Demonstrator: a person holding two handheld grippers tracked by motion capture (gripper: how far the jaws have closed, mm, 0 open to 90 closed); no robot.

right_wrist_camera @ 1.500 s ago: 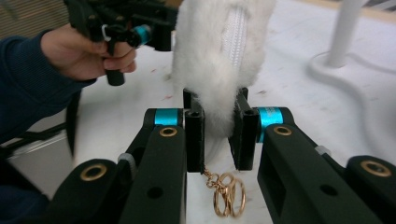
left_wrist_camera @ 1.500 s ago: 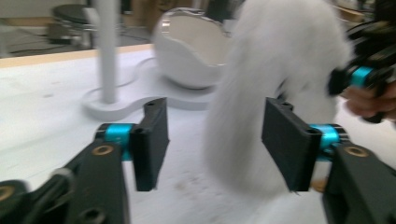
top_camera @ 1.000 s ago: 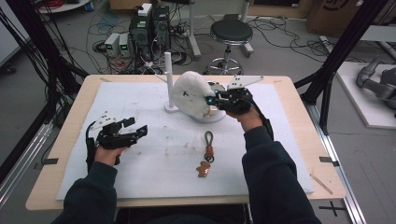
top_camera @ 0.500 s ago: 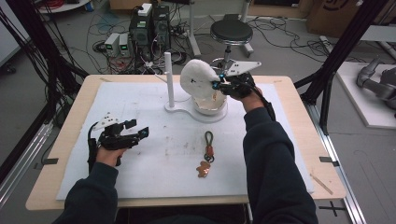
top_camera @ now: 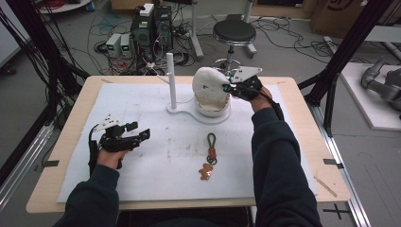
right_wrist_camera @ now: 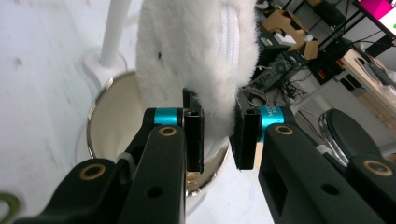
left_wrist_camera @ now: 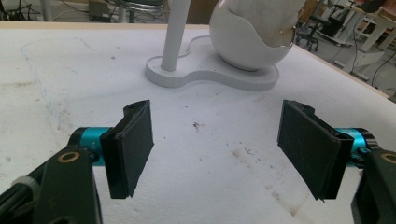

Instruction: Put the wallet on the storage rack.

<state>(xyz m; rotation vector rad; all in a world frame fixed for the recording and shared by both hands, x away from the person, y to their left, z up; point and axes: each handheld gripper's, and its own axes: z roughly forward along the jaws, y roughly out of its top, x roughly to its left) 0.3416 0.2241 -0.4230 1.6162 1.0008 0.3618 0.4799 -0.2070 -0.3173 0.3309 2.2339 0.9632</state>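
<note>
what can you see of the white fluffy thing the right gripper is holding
The white fluffy plush piece looks like soft furry fabric, rounded, with a small dark dot on its side and a ribbed white strip. The right gripper pinches its lower edge, holding it raised, just above the open white egg-shaped bowl near the white upright post.

Grey floor strewn with cables, a black stool behind.
</note>
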